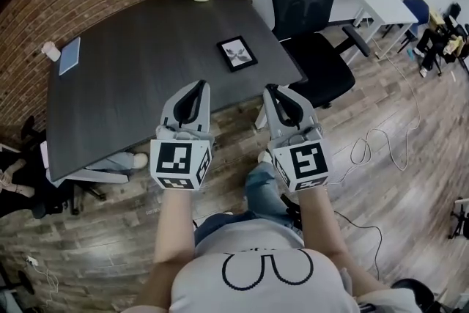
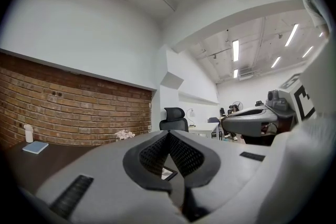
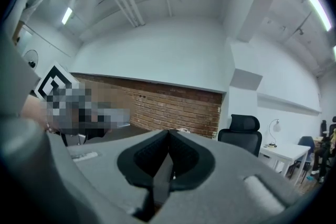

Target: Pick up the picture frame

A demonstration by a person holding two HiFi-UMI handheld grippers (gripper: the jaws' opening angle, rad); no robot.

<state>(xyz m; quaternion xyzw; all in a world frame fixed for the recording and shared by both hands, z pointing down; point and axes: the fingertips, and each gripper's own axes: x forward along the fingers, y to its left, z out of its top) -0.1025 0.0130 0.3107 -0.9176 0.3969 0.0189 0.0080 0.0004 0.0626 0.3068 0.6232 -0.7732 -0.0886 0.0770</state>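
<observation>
Head view shows picture frame [image 1: 237, 53] beyond left gripper [image 1: 200, 83], right gripper [image 1: 270, 89], both closed empty.

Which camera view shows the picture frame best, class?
The head view: the picture frame lies flat and in full view on the dark table, near its right edge. The left gripper view catches only a small corner of it, low in the middle. The right gripper view does not show it clearly.
</observation>
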